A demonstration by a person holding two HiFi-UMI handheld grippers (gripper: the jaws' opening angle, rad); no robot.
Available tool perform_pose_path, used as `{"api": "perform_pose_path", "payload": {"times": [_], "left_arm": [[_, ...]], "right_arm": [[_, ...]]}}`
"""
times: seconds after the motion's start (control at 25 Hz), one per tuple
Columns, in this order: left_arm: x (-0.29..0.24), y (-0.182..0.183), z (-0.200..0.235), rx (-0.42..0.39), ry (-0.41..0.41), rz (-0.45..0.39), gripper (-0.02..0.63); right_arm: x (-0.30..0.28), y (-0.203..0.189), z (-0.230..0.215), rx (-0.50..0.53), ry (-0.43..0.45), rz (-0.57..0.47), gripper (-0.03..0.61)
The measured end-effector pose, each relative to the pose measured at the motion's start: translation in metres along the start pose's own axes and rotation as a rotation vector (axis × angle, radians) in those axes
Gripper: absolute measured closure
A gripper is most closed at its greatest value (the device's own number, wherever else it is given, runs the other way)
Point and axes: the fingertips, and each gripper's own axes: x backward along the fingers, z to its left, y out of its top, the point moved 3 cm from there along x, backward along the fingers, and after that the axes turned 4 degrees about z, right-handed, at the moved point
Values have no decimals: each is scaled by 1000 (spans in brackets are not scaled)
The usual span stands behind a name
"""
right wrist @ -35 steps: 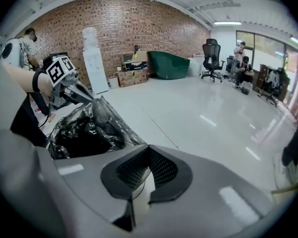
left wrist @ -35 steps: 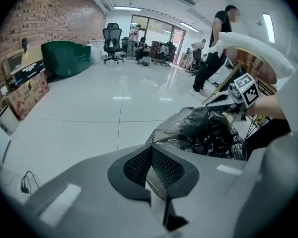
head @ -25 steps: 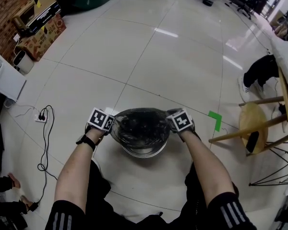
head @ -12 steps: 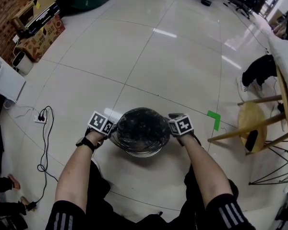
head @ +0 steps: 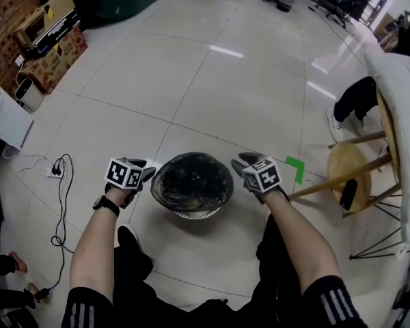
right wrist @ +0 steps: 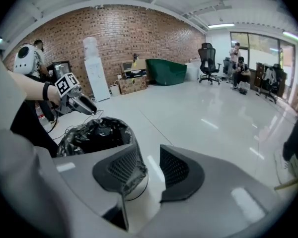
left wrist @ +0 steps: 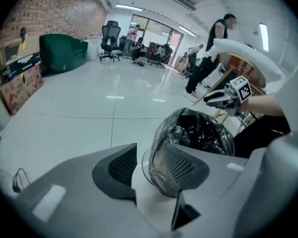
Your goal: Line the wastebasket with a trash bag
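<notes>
A round metal wastebasket [head: 195, 214], lined with a black trash bag [head: 191, 180] that is stretched over its rim, is seen on a white tiled floor [head: 225, 94]. The left tongs [head: 147, 174] are held just beside the wastebasket's left edge and the right tongs [head: 242, 161] just beside its right edge. Both pairs of tongs have just been opening and are seen moderately parted, with nothing gripped between them.

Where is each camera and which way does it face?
Head view: on the person's head, looking down at the wastebasket; both forearms, left gripper, right gripper show.
Left gripper view: on that gripper, facing across the trash bag toward the right gripper; jaws just opening, empty.
Right gripper view: on that gripper, facing the left gripper; jaws just opening, empty.
Shared: all see the bagged wastebasket.
</notes>
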Motion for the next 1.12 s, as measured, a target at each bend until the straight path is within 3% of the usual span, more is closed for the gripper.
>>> {"api": "perform_pose_path", "payload": {"times": [0.16,0.24,0.48,0.68,0.76,0.88,1.04,1.12], "left_arm": [[23,-1,-57,-238,-3,21,440],[29,-6,-81,-314,5,37,440],[32,-40,-112,-222,30,75,439],[26,-60,-125,-213,61,86,431],[23,-66,-133,-322,82,90,433],[16,-70,-143,-514,140,113,439],[1,-71,-149,-519,128,106,446],[-4,-72,-154,-544,105,116,491]], "right_arm": [[30,-5,45,138,106,6,428],[42,-11,61,131,145,15,428],[56,-40,82,5,159,56,428],[52,-60,96,-1,156,54,426],[50,-64,106,107,147,58,423],[48,-74,118,353,124,88,421],[37,-86,118,450,98,132,419],[31,-90,118,487,86,151,419]]}}
